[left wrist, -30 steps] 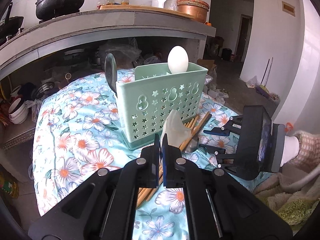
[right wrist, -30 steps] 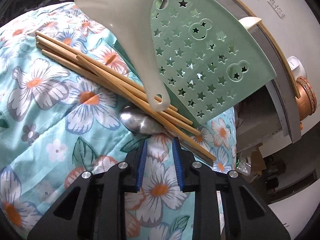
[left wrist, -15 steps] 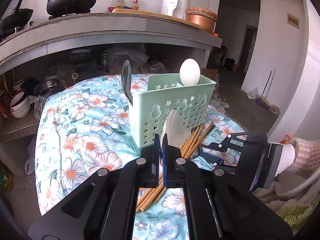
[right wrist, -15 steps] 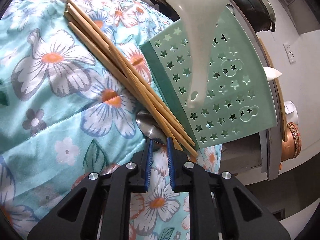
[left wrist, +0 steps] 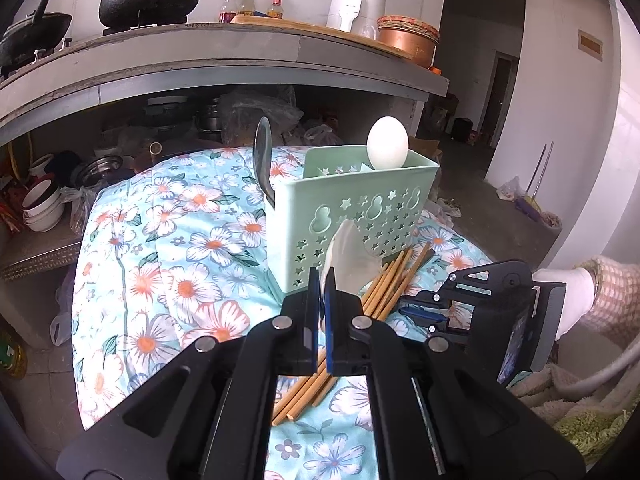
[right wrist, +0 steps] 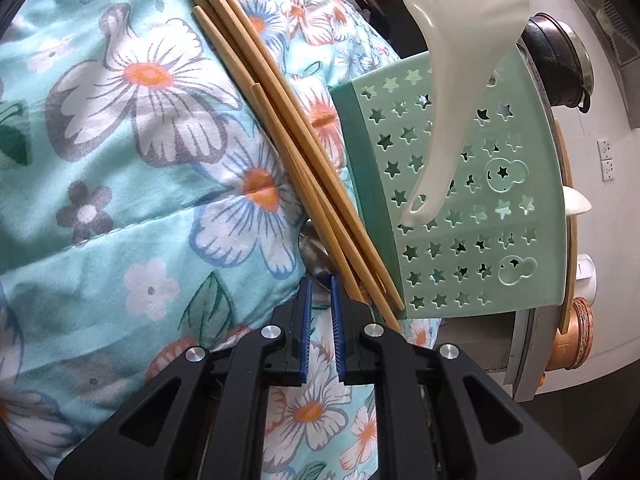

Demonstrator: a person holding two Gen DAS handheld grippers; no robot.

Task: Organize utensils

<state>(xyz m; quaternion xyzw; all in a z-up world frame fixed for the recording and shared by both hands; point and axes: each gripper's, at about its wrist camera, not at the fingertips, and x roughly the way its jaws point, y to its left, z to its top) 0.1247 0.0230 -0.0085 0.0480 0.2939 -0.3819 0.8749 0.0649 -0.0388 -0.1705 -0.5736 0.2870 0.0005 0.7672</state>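
Holding a white ceramic spoon [left wrist: 347, 256] in the L gripper [left wrist: 322, 280], I read its jaws as clamped on the spoon's bowel edge, w/ the spoon raised off the cloth; in the R wrist view the same spoon [right wrist: 452, 64] hangs handle-down in front of the green caddy [right wrist: 472, 208], apart from it as far as I can tell. The R gripper [right wrist: 320, 284] sits low on the floral cloth [right wrist: 140, 208], jaws narrowed to a slim gap around the tip of a metal spoon [right wrist: 314, 256]; whether the pads actually bite the metal I cannot tell. Just R of that gripper's fingertips, a bundle of bamboo chopsticks [right wrist: 280, 128] lies on the cloth, running fwd-left, far ends resting against the caddy's base and overlying the metal spoon. From the L gripper, the caddy [left wrist: 352, 216] stands upright straight ahead, w/ a white spoon [left wrist: 387, 142] and a dark utensil [left wrist: 262, 160] sticking up out of it. R gripper body [left wrist: 480, 312] shows to the R of the L one, beside the chopsticks [left wrist: 384, 284].
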